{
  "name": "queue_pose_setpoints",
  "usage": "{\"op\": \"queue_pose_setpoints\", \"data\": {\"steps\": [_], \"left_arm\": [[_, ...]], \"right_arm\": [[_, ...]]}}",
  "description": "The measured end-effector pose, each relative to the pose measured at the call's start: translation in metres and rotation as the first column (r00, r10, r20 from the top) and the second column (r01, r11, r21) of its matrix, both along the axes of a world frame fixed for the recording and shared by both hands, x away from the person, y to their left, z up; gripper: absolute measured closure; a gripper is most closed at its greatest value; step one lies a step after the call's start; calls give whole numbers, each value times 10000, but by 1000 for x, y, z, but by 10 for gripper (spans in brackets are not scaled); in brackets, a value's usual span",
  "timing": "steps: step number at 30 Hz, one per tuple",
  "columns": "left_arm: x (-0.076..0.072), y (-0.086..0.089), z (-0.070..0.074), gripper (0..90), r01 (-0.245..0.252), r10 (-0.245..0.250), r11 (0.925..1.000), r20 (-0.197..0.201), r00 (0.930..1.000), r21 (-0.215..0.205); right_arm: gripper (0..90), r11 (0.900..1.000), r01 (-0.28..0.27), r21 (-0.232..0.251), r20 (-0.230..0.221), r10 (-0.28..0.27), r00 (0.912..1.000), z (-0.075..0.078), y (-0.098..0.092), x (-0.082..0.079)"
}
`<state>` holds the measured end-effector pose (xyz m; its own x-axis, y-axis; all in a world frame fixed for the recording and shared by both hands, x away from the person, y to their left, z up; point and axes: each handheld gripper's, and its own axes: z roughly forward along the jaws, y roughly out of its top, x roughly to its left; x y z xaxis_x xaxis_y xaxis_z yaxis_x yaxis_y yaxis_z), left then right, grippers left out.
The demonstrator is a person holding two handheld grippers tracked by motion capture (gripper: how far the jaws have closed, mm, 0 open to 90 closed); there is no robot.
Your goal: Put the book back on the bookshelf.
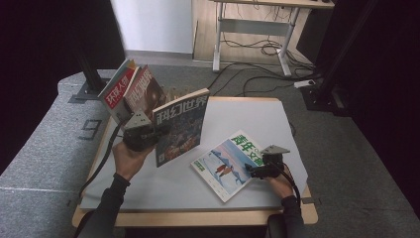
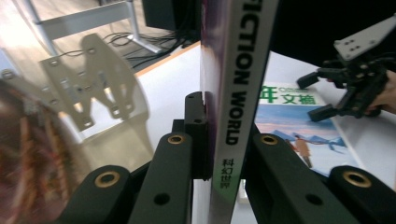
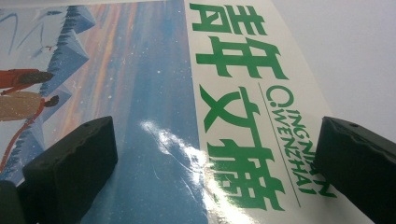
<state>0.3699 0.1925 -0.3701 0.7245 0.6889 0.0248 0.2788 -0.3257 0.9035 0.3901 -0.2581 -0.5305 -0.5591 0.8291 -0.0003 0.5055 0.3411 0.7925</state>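
The left gripper (image 1: pixel 157 133) is clamped on the spine edge of a dark science-fiction magazine (image 1: pixel 181 130) and holds it upright above the white table top (image 1: pixel 257 116); in the left gripper view the two black jaws press on both sides of the spine (image 2: pixel 236 93), which carries the words "FICTION WORLD". Behind this magazine, at the far left corner of the table, more magazines (image 1: pixel 130 91) stand leaning in a metal rack (image 2: pixel 86 88). The right gripper (image 1: pixel 251 170) has its jaws wide apart and holds nothing. It is low over the right edge of a light blue magazine with green characters (image 1: pixel 228 163), which lies flat on the table near the front right. In the right gripper view the two pads (image 3: pixel 70 156) stand on both sides of the green title (image 3: pixel 238 93), just above the cover.
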Motion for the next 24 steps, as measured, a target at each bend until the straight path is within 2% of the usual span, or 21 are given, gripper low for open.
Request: {"op": "queue_pose_setpoints", "data": {"steps": [9, 18, 24], "left_arm": [[-3, 22, 2, 830, -687, 687, 9974, -11, 9976, -234], [-4, 37, 1, 830, -1292, 1292, 9914, 31, 9916, -198], [-3, 52, 2, 830, -1832, 1834, 9824, 32, 9830, -355]], "right_arm": [[0, 9999, 73, 146, 202, -76, 9998, -2, 0, -1], [0, 9998, 84, 153, 216, -88, 9997, -2, 0, -1], [0, 9999, 81, 151, 226, -84, 9997, -2, 0, -1]]}}
